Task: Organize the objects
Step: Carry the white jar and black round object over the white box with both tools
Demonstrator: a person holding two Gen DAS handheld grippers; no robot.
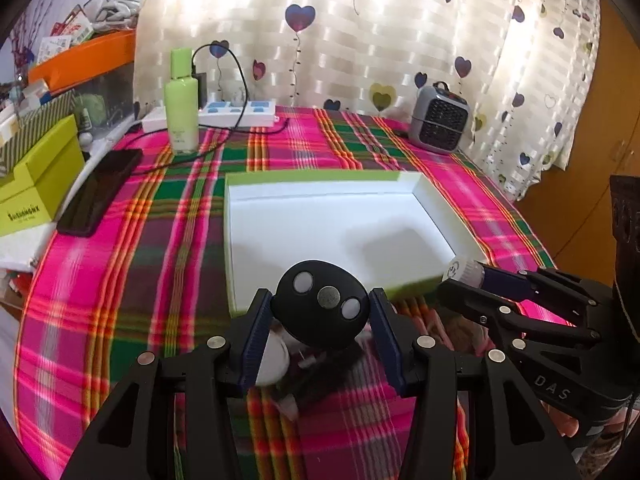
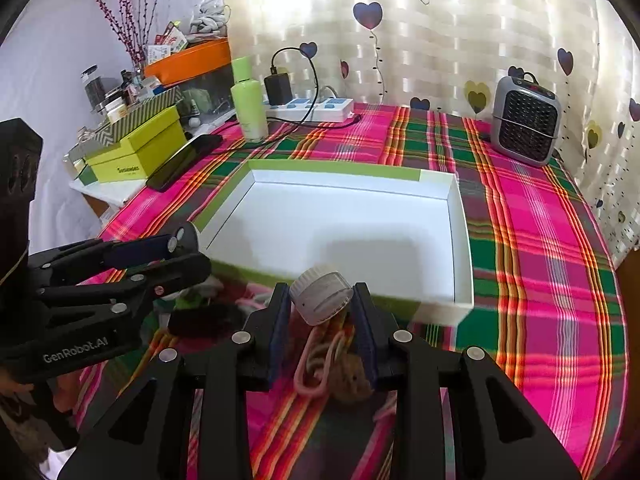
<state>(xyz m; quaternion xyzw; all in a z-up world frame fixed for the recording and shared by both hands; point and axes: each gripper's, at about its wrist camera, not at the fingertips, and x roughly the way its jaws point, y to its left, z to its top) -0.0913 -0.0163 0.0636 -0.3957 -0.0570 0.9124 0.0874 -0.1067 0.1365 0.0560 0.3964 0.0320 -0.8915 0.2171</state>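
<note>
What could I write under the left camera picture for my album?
Left gripper holding a black oval remote before the empty white box, right gripper alongside.

- We see daylight glowing through the curtain (image 1: pixel 400 40), overexposed in patches
- Soft shadows fall inside the box (image 2: pixel 464 240)
- Our fisheye edges bend and darken
- Items near the fingers look blurred

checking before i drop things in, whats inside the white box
Nothing visible: the white box shows a bare white floor with only a soft shadow. Its near strip is hidden behind the capped bottle held in the right gripper.
</note>
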